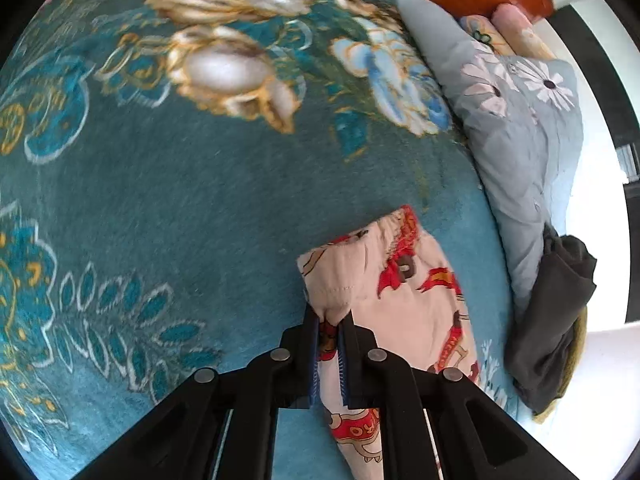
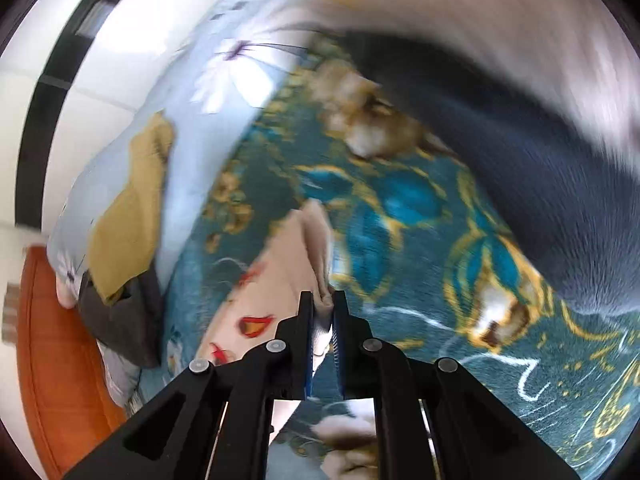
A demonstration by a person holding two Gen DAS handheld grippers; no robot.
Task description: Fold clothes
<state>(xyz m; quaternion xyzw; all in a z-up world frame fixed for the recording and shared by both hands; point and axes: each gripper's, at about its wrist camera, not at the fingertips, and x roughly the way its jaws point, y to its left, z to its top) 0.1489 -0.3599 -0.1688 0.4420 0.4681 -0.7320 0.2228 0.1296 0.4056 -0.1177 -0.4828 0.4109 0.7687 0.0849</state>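
Both tongs pinch the same garment, a pair of pale printed shorts (image 1: 384, 300) with red cartoon figures and a gathered elastic waistband. The left tongs (image 1: 328, 344) are nearly closed on a fold of the cloth near its edge; the shorts stretch ahead and to the right of them, and hang down below. The right tongs (image 2: 323, 320) are equally narrow, clamped on a bunched corner of the shorts (image 2: 272, 276), which spread away to their left.

To fold well, I judge both corners should travel together, kept level and taut so the thin cotton does not sag or twist, then laid edge to edge on the blanket (image 1: 200, 208).

That blanket is fleecy teal with big flowers. Beyond lies a smooth grey floral pillow (image 1: 516, 136), and a limp dark garment (image 1: 560, 312).
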